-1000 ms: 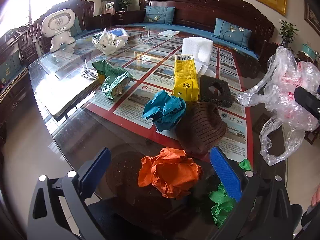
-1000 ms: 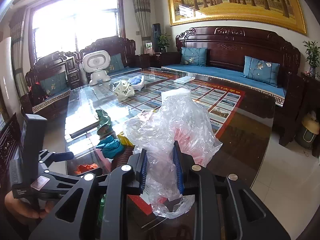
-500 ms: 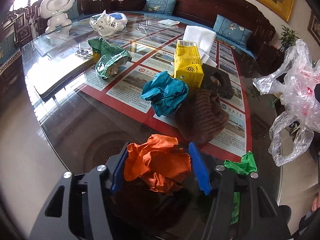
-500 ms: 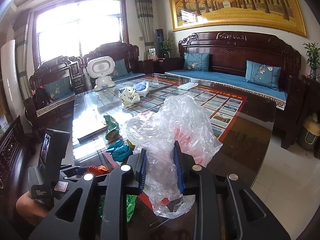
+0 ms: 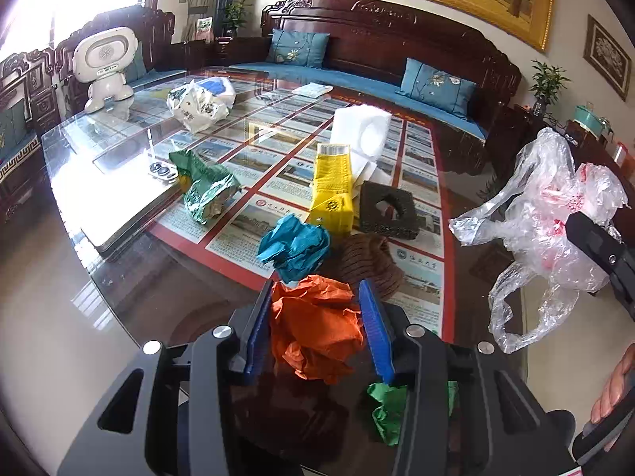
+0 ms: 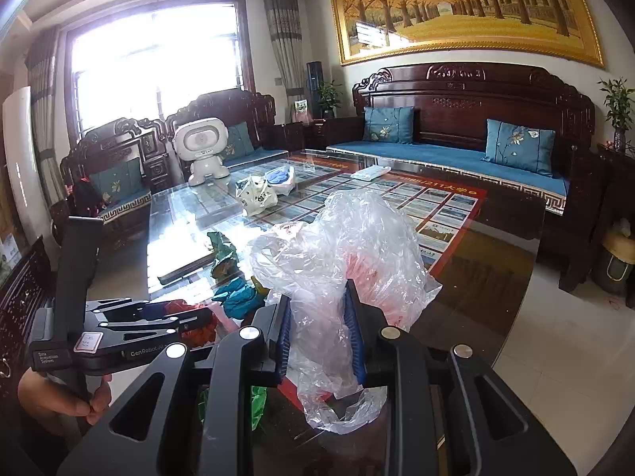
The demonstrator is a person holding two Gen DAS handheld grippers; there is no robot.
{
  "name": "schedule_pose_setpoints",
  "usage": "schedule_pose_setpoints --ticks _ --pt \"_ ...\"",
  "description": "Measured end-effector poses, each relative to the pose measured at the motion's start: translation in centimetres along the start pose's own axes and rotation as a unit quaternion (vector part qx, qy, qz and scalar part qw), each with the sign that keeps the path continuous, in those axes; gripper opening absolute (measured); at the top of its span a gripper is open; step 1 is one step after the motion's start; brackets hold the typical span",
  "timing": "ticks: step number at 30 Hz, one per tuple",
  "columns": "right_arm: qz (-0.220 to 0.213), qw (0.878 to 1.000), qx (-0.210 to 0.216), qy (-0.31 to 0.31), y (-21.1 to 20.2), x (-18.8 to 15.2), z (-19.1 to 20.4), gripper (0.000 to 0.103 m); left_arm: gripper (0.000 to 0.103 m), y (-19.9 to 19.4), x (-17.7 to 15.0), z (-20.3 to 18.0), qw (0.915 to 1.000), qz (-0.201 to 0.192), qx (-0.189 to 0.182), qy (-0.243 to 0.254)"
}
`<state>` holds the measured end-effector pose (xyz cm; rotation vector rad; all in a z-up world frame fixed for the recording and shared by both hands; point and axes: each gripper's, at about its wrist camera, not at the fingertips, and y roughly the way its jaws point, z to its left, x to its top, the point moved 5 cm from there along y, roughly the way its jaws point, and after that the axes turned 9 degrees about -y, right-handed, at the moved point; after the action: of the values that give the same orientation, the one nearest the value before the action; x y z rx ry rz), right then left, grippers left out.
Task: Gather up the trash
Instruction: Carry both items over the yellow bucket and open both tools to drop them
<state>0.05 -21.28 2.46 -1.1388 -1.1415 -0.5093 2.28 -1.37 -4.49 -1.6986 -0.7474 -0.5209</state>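
L tool [image 5: 315,327] went from wide open a sec ago to closing now, blue pads on both sides of the orange paper wad [image 5: 317,327]. Wad's squeezed between them and looks lifted a bit off the glass table [image 5: 131,297] vs before, when it sat flat w/ jaws straddling it. So I'd call pick #1 basically done, grip still tightening.

R tool [image 6: 319,341] unchanged: narrow, clamped on the clear plastic bag [image 6: 341,254], held off to the right of the table edge. In the L view the bag [image 5: 547,230] hangs well apart from the wad, mouth not obviously open from here.

Next, imo: carry wad over to bag and drop in. Risk: bag opening is floppy, may need R to present it better.

Still on table: teal wad [image 5: 293,246], green wad [image 5: 387,408] right under L tool, yellow carton [image 5: 331,188], green foil pouch [image 5: 204,188], brown knit thing [image 5: 367,260], dark foam block [image 5: 387,210], white foam [image 5: 365,131]. Lots left.
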Motion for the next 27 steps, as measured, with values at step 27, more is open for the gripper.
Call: schedule_pose_setpoints --ticks 27 --pt "0.059 0.975 -0.171 0.128 -11.3 -12.6 -17.6 0.024 0.043 5.9 -7.0 -29.5 0.9649 0.087 -0.171 0.18"
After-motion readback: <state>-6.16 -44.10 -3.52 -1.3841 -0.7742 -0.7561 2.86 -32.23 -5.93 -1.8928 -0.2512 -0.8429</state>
